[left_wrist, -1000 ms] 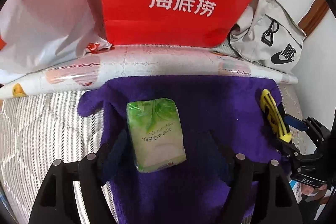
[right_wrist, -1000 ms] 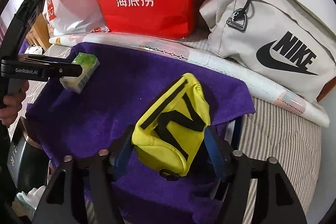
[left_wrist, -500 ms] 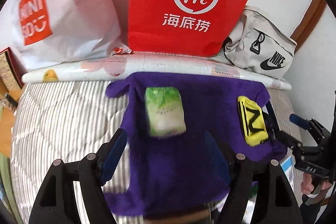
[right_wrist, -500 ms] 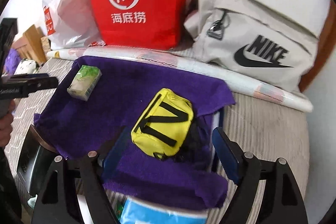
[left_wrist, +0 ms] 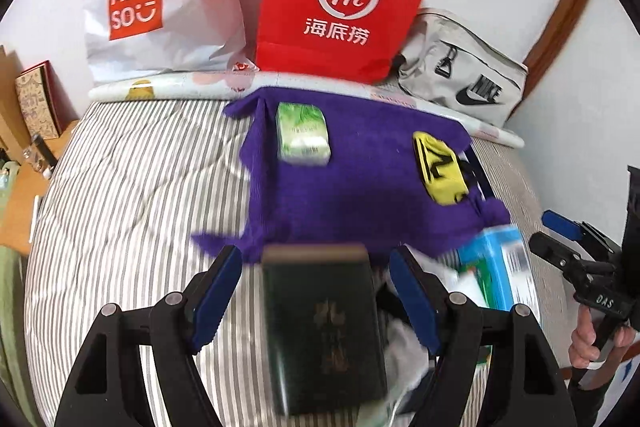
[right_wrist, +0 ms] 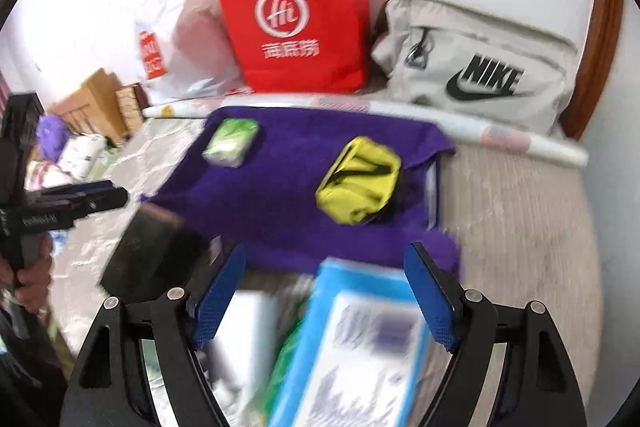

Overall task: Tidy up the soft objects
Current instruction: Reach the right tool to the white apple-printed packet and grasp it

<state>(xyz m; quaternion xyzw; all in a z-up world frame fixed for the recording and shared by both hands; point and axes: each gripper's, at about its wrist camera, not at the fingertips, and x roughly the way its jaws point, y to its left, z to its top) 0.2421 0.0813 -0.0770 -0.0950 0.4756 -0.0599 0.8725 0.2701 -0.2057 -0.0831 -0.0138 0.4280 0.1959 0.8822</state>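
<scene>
Your left gripper (left_wrist: 316, 295) and right gripper (right_wrist: 326, 295) both stand wide open, nothing gripped. Green tissue pack (left_wrist: 304, 139) and yellow pouch (left_wrist: 440, 167) lie well apart on the purple towel (left_wrist: 352, 195) on the bed (left_wrist: 132, 195). Dark box (left_wrist: 324, 327) shows between your left fingers, untouched; blue box (right_wrist: 352, 343) blurred between your right.

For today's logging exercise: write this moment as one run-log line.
left gripper: open, empty | right gripper: open, empty | tissue pack, yellow pouch: on purple towel

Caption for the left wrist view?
Open left gripper above a dark green box; tissue pack and yellow pouch on purple towel.
</scene>
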